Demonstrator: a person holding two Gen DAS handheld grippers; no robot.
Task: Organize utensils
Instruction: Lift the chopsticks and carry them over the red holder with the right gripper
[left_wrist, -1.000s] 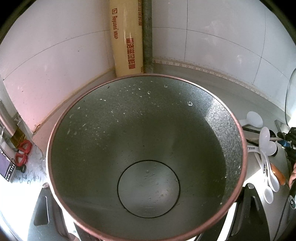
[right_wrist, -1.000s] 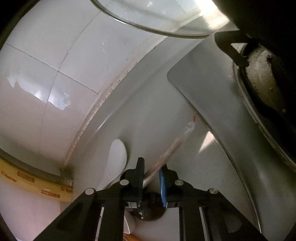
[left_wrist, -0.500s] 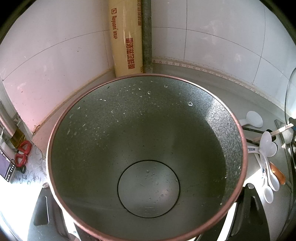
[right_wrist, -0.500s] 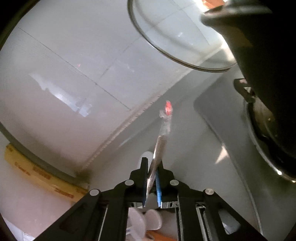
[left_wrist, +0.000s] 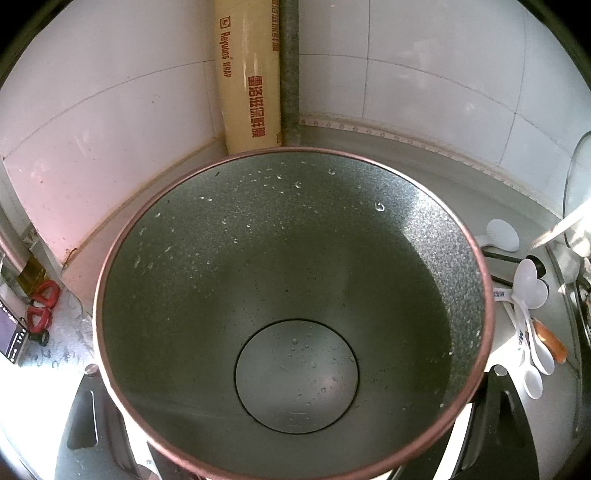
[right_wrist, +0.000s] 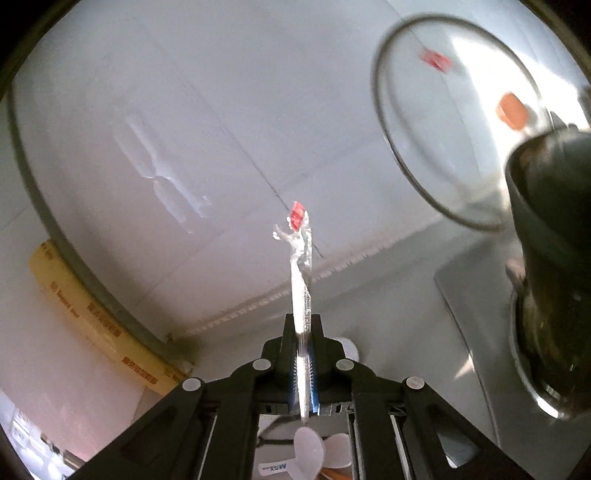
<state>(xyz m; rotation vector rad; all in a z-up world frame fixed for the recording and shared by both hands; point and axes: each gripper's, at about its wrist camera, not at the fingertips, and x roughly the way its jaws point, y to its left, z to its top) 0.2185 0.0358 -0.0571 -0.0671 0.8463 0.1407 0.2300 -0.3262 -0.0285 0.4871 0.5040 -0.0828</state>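
We noted the right gripper (right_wrist: 303, 363), jaws just closed, clamped on a wrapped utensil (right_wrist: 302, 295) lifted off the counter, the left gripper (left_wrist: 295, 424) gripping the pot (left_wrist: 461, 251); recommend lowering it tip-first w/o slackening.

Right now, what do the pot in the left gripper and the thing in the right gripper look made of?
Pot: looks like metal with a dark speckled nonstick-type coating inside and a coppery rim; water beads on it. Wrapped stick: a thin pale stick, possibly wood, sealed in clear crinkly plastic film with a red tab; the glossy creases show the film. Right gripper is clamped on it.
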